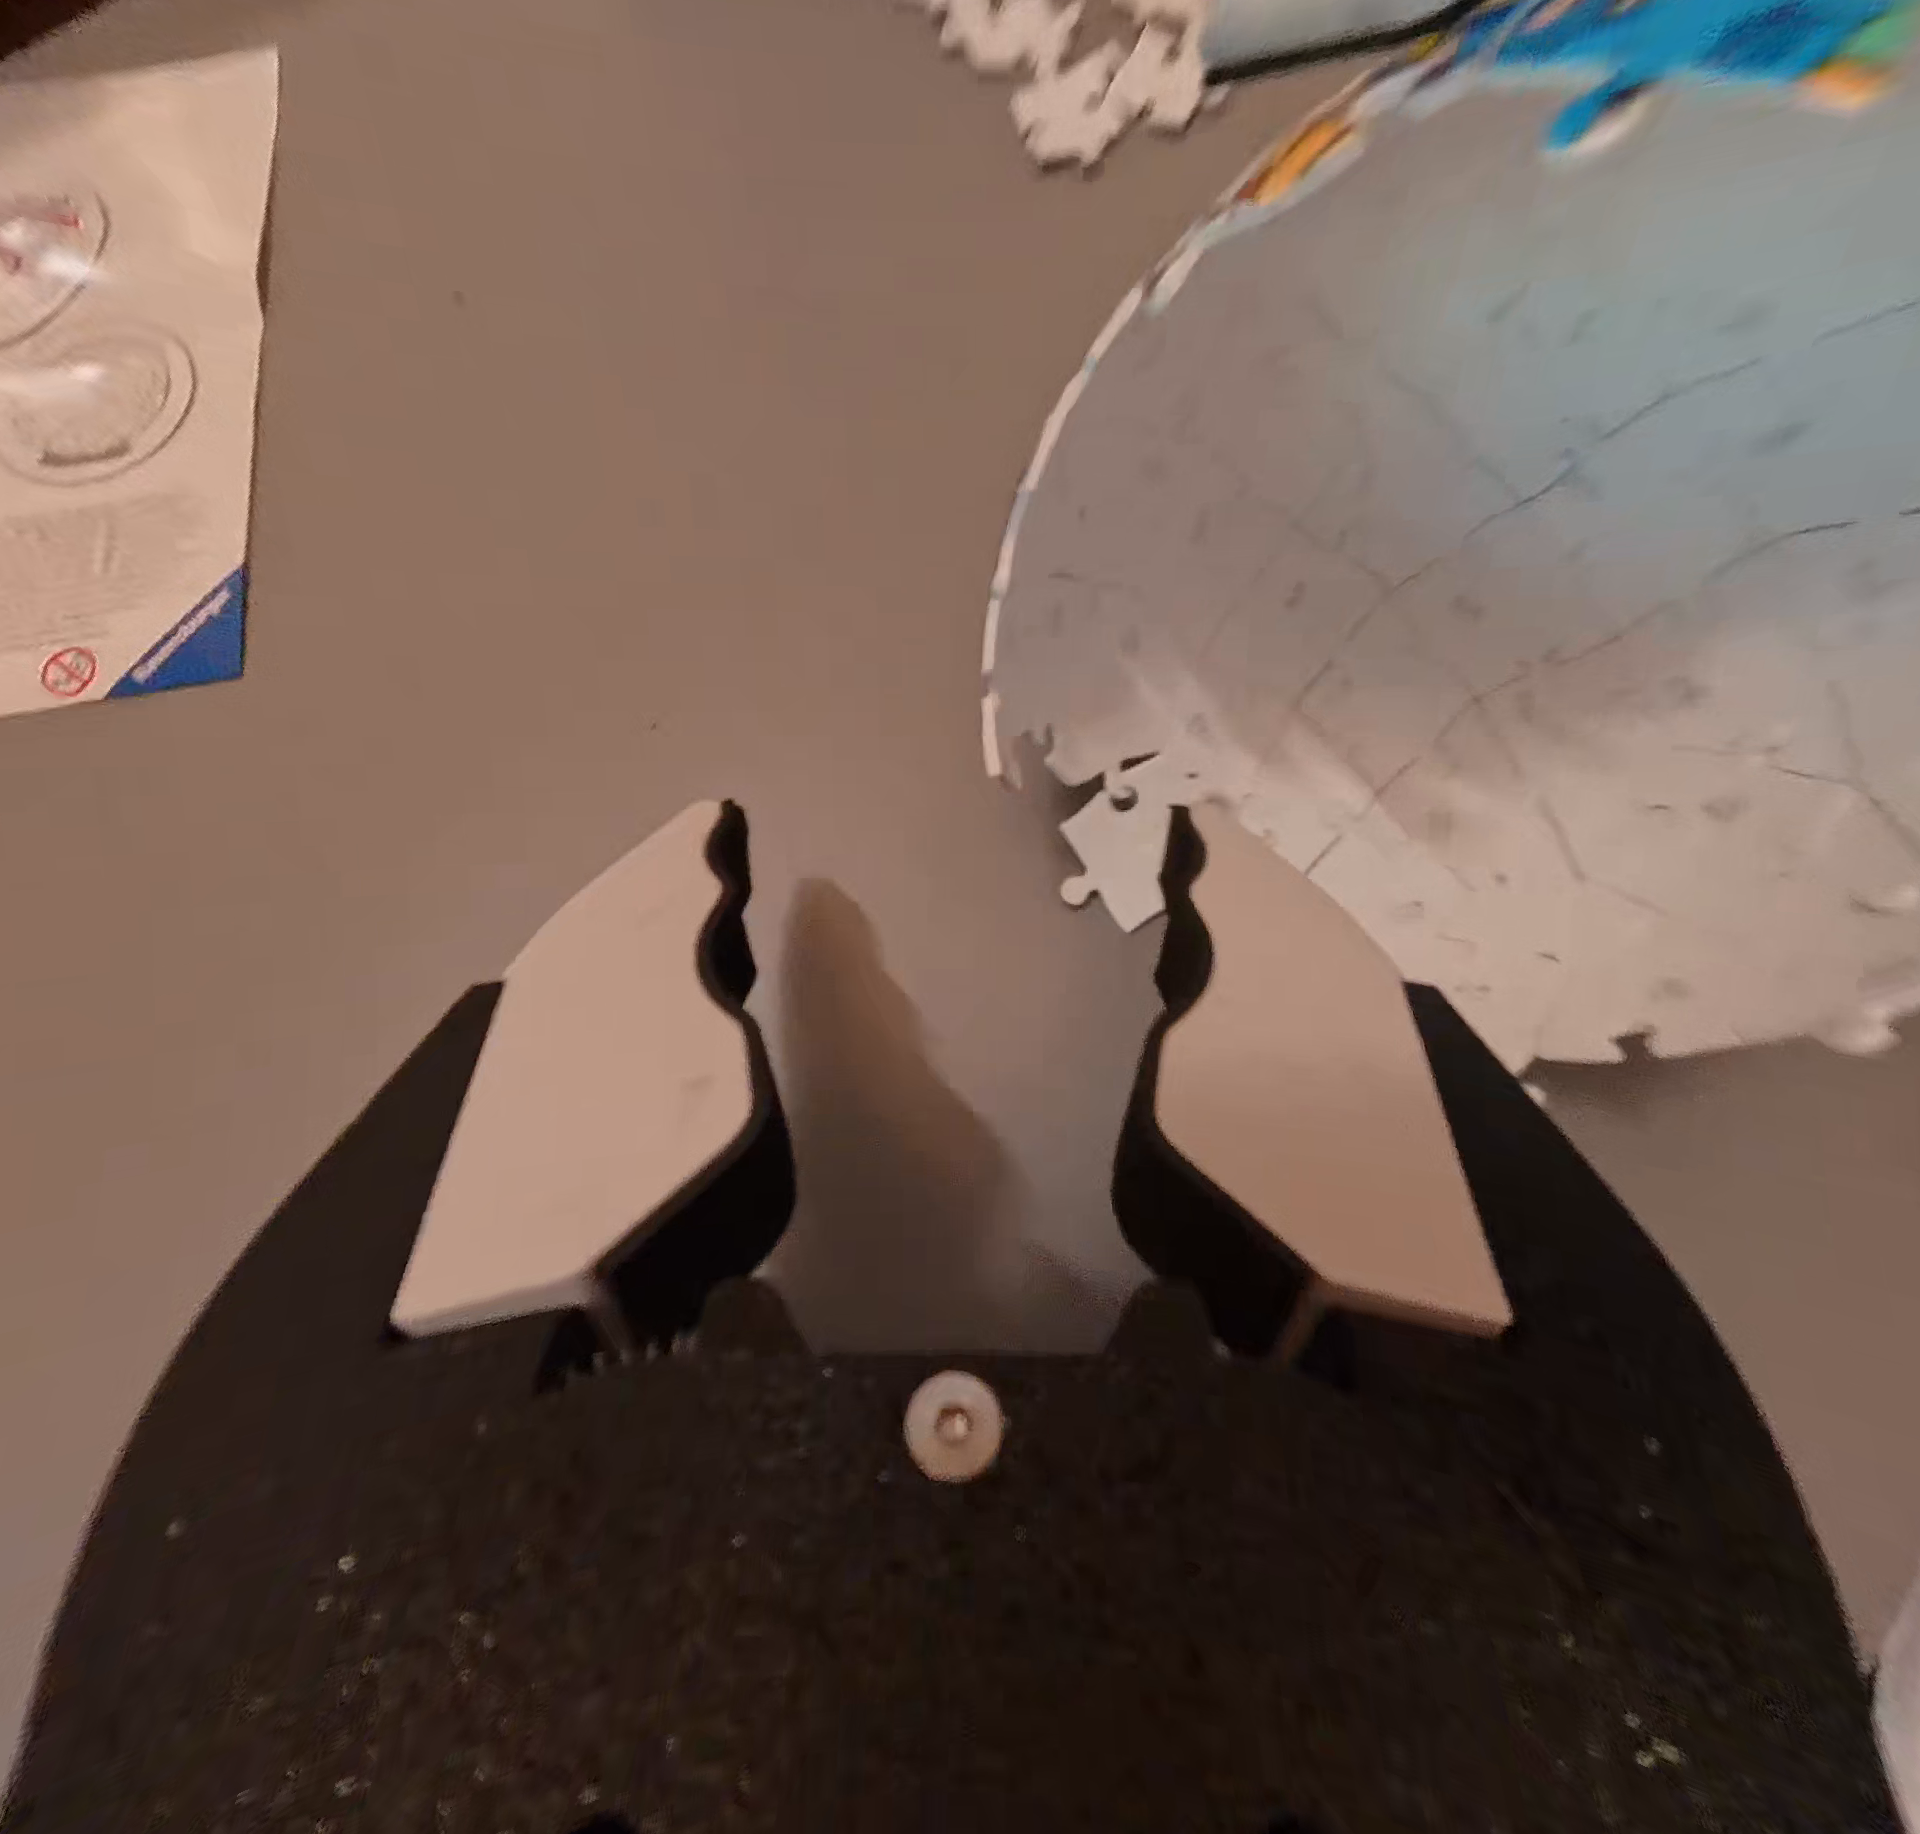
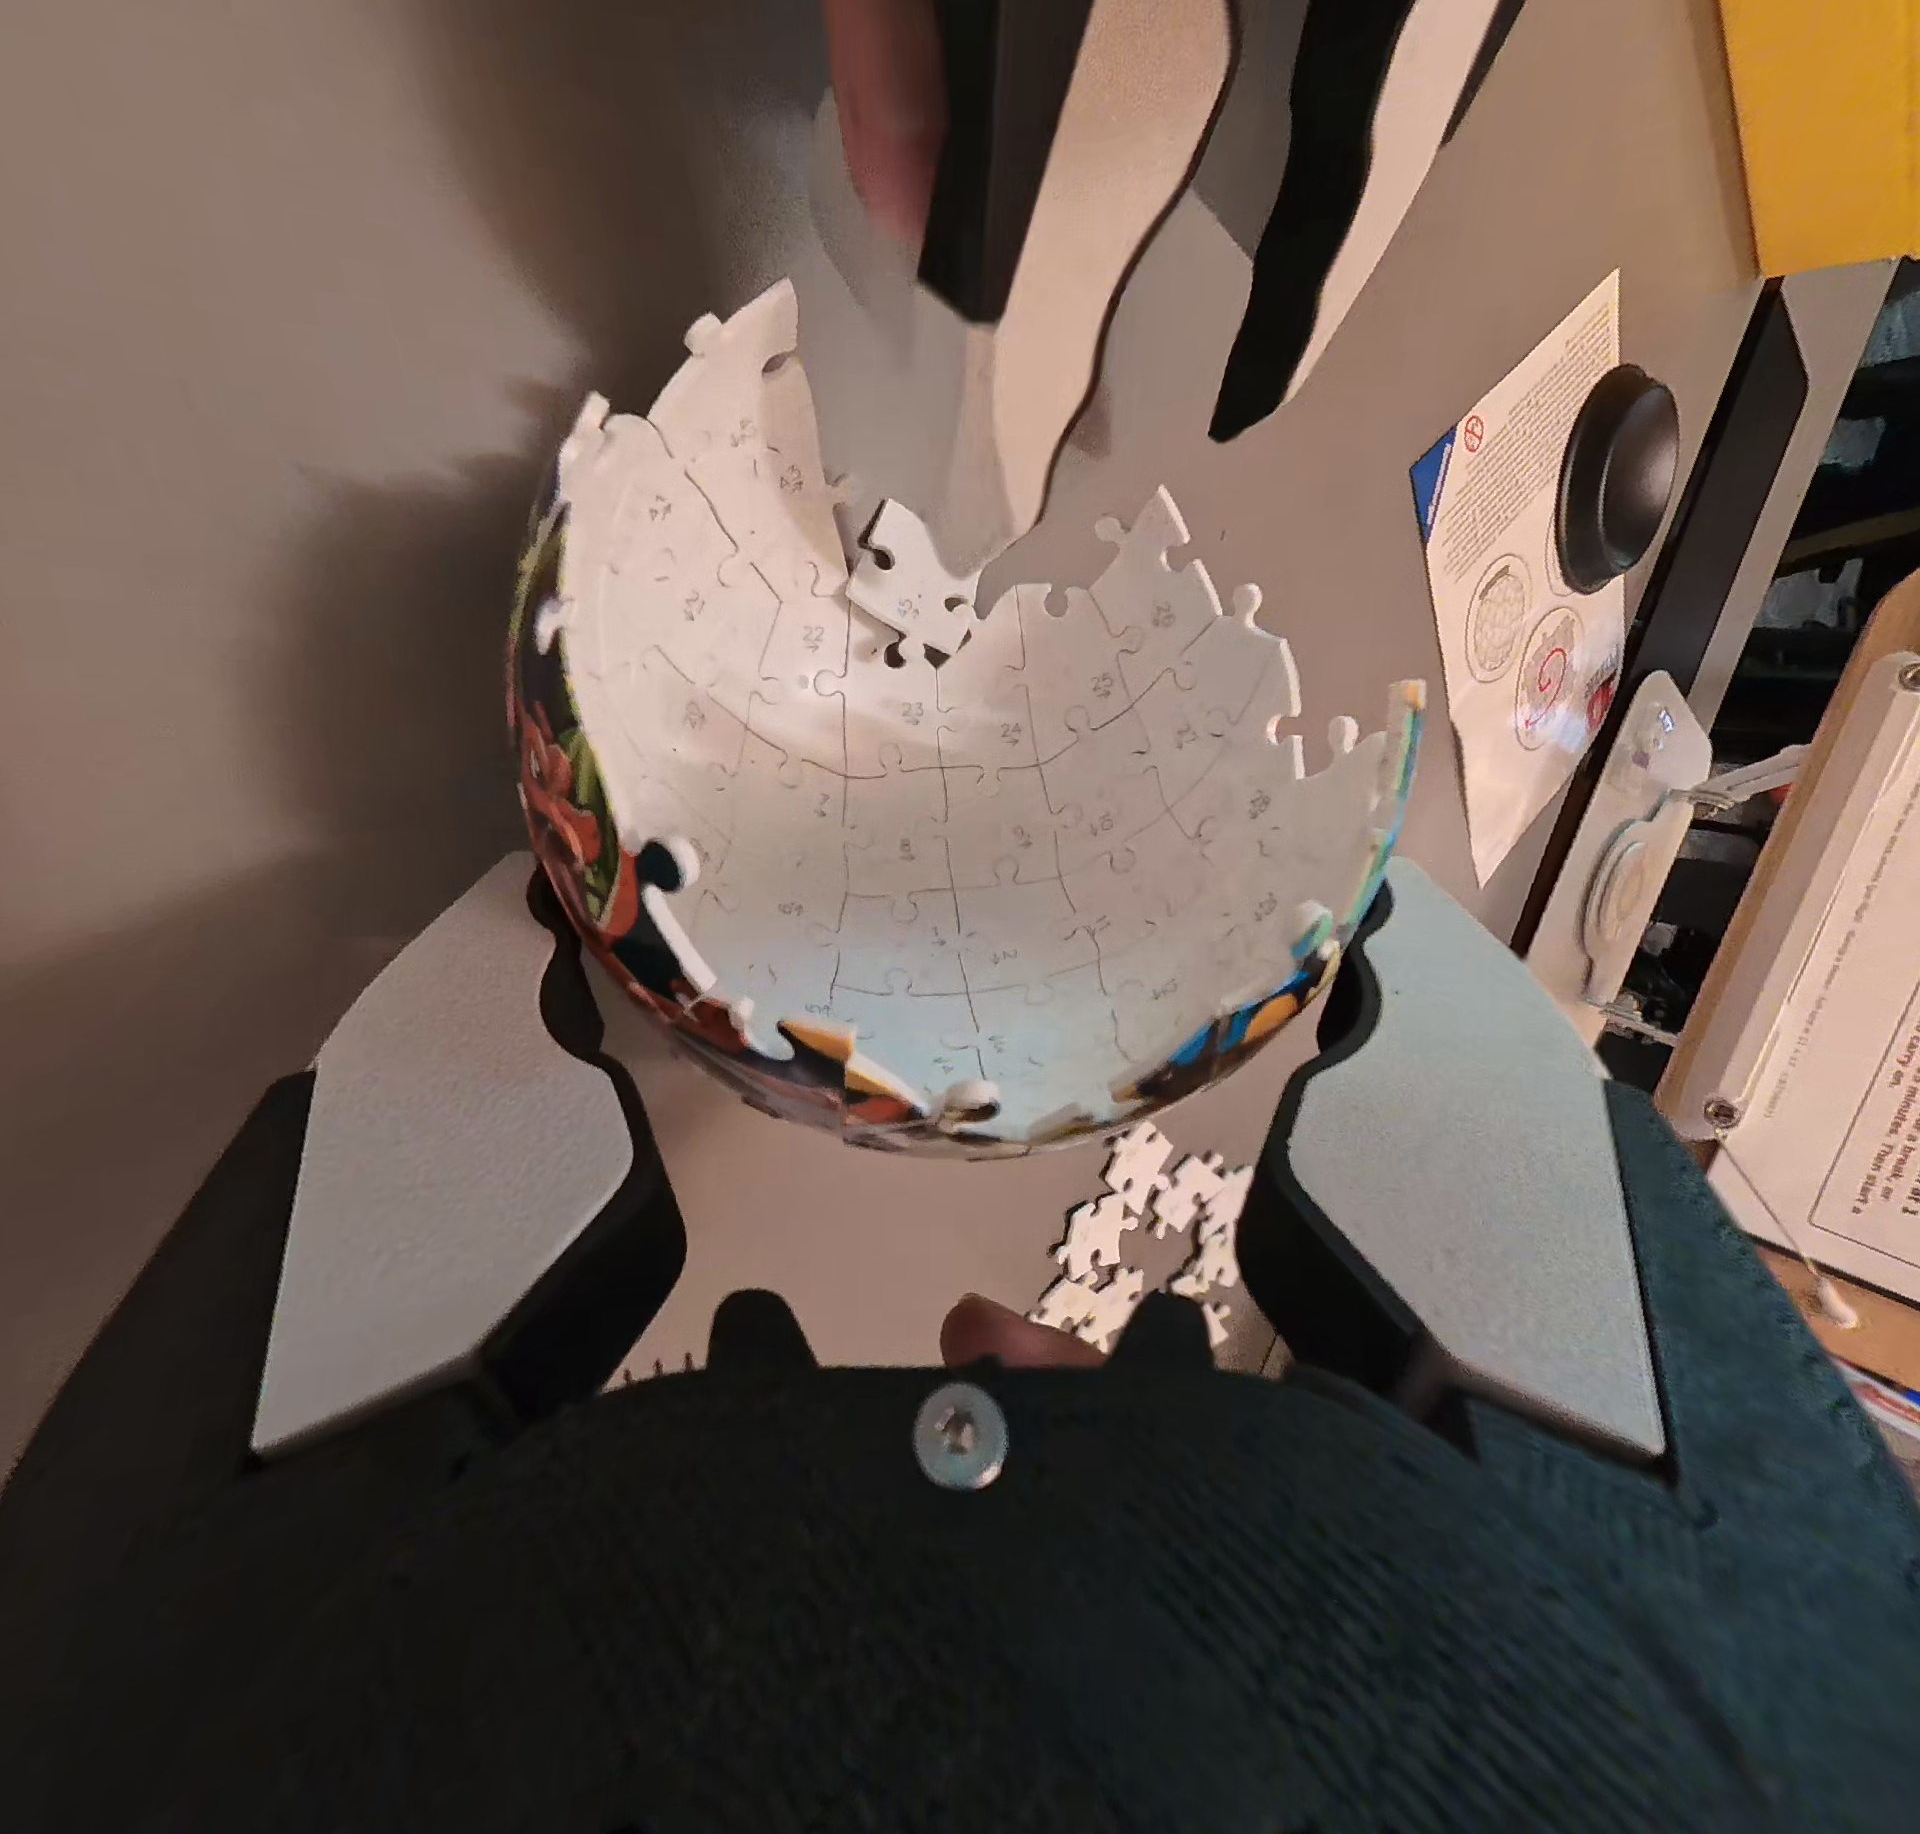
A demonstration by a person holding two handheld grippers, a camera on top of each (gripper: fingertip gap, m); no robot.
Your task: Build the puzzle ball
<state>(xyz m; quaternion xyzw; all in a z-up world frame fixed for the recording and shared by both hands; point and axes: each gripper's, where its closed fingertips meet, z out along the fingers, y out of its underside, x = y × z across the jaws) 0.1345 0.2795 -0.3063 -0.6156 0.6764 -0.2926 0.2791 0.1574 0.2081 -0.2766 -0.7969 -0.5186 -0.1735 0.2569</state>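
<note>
We clamp the half-built puzzle ball (image 2: 935,797) in our right gripper (image 2: 961,963), while our left gripper (image 1: 956,849), jaws apart and empty, hangs just beside the loose piece (image 2: 909,579) perched askew on its far rim.

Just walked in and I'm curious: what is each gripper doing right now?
Left gripper: open, holding nothing; one loose white puzzle piece sits by its fingertip.
Right gripper: shut on the half-built white-lined puzzle ball shell.
</note>
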